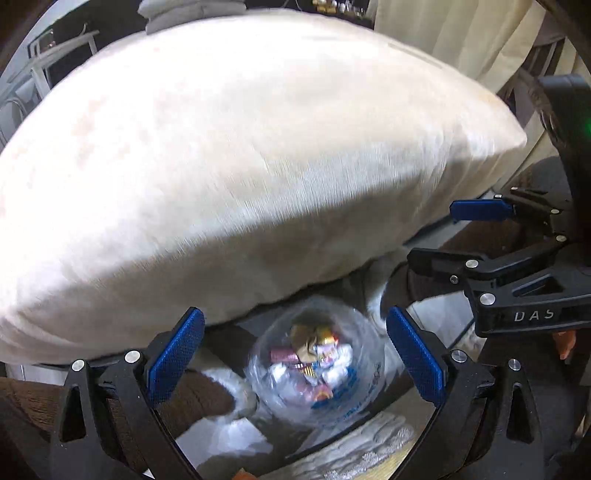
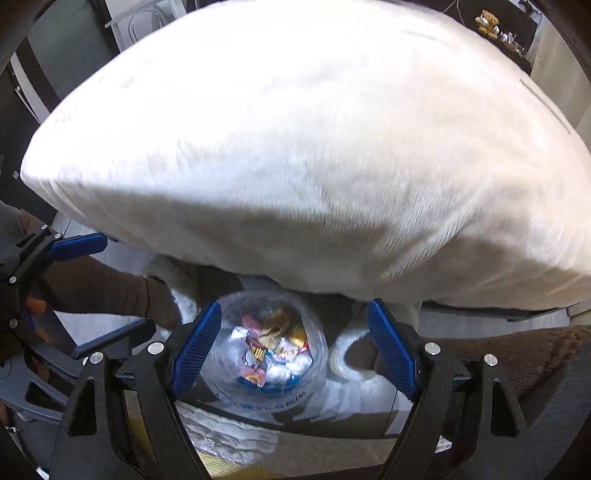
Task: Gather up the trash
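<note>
Clear plastic bag [image 1: 317, 365] sat low and centre in both wrist views, mouth toward the cameras, blue printing on its lower side. Inside lay crumpled wrappers [image 1: 314, 354]: pink, gold, red-and-yellow striped, white, plus some white tissue-like scraps. Same bag [image 2: 264, 350] in the right wrist view, wrappers [image 2: 271, 343] heaped at its middle. Bag rested below the gap between each gripper's fingers; neither gripper touched it as far as the views showed. Motion blur softened the bag's edges.

Left gripper [image 1: 295, 358] had its blue-padded fingers [image 1: 175, 354] spread wide, nothing between them. Right gripper [image 2: 295, 347] likewise stood spread, pads [image 2: 195, 350] apart and bare. Each gripper appeared in the other's view: the right one [image 1: 436, 232] at the right edge of the left wrist view, spread; the left one [image 2: 92, 291] at the left edge of the right wrist view, also spread.

A large cream pillow [image 1: 240, 166] filled the upper part of both views, bulging over the bag from behind and above; same pillow [image 2: 314, 155] in the right view. Brown fuzzy fabric [image 2: 517, 354] lay either side of the bag, with white fluffy patches [image 2: 351, 354] beside it. Pale patterned cloth [image 1: 369, 446] showed at the lower edge, nearest the cameras. A small teddy bear [image 2: 487, 23] sat far back at upper right on a dark shelf. Cream curtain [image 1: 461, 33] hung at upper right in the left view.
</note>
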`<state>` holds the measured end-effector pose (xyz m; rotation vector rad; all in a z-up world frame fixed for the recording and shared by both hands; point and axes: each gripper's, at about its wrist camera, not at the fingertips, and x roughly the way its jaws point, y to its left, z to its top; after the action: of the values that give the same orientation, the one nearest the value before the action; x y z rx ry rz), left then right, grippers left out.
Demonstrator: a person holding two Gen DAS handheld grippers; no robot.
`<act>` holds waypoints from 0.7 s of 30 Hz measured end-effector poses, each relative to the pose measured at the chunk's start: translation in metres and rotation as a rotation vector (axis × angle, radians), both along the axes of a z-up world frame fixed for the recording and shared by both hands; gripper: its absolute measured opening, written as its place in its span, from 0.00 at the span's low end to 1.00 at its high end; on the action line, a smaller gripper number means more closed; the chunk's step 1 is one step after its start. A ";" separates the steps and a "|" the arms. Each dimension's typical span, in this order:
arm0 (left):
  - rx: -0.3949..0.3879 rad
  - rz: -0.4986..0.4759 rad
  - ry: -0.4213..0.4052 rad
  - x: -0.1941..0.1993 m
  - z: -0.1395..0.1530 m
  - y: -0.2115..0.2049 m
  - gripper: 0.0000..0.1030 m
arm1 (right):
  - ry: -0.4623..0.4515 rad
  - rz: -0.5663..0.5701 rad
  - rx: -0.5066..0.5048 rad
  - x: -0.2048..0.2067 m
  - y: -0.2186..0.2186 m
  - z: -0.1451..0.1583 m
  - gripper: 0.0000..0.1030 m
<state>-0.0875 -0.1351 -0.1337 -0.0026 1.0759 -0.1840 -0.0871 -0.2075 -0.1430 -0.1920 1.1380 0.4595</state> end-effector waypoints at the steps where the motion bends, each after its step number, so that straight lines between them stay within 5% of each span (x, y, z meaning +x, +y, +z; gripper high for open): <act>1: 0.003 0.006 -0.023 0.001 0.006 0.002 0.94 | -0.016 0.002 0.008 0.002 0.000 0.007 0.78; 21: -0.060 0.134 -0.442 0.070 0.137 0.066 0.94 | -0.263 0.040 0.168 0.102 0.000 0.120 0.78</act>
<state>-0.0171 -0.0696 0.0037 -0.0844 0.6265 -0.0890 0.0147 -0.2079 -0.0233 -0.1249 0.8349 0.5459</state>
